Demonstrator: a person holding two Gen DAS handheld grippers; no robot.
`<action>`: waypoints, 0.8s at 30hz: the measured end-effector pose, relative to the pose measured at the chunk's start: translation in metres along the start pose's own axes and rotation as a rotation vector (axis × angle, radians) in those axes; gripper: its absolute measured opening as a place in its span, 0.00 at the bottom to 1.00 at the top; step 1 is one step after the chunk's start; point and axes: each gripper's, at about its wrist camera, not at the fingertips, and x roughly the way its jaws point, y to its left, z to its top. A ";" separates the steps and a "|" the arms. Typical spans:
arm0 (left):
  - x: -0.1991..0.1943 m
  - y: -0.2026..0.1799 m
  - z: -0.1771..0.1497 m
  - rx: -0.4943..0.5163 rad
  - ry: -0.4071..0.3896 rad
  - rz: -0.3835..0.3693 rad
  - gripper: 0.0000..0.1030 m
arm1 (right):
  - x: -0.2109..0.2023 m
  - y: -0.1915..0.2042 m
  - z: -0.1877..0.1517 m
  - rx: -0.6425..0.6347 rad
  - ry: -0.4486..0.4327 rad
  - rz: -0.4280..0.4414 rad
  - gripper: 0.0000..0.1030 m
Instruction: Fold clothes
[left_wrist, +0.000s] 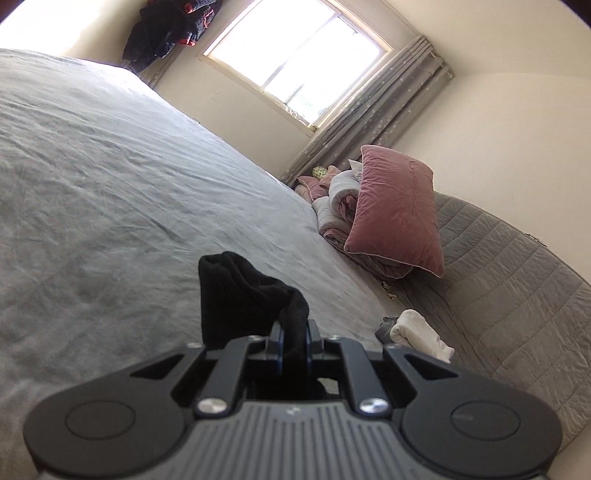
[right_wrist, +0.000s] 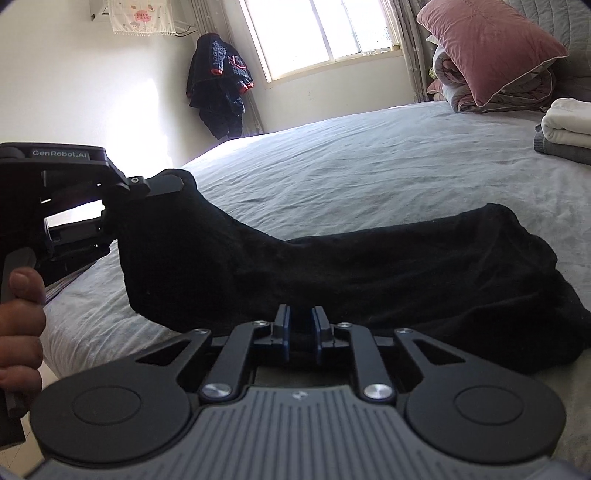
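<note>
Both claws, left gripper (left_wrist: 291, 330) and right gripper (right_wrist: 301, 325), pinch the black garment (right_wrist: 369, 266) ahead; folding barely begun, finished folded clothes (right_wrist: 569, 129) far right.

Black garment (right_wrist: 369, 273), soft and matte, lies stretched across the near part of the grey bed (right_wrist: 369, 166), its long body running left to right. Left corner lifted off the sheet, bunched and pinched upward; near edge also gathered; right end rumpled flat on the bed.
</note>
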 end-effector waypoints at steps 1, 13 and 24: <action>0.006 -0.008 0.000 0.017 0.011 -0.019 0.10 | -0.003 -0.006 0.002 0.024 -0.011 -0.002 0.17; 0.073 -0.039 -0.049 0.054 0.223 -0.102 0.10 | -0.037 -0.076 0.013 0.297 -0.111 -0.075 0.48; 0.081 -0.020 -0.069 -0.019 0.306 -0.157 0.48 | -0.052 -0.095 0.014 0.394 -0.138 -0.049 0.48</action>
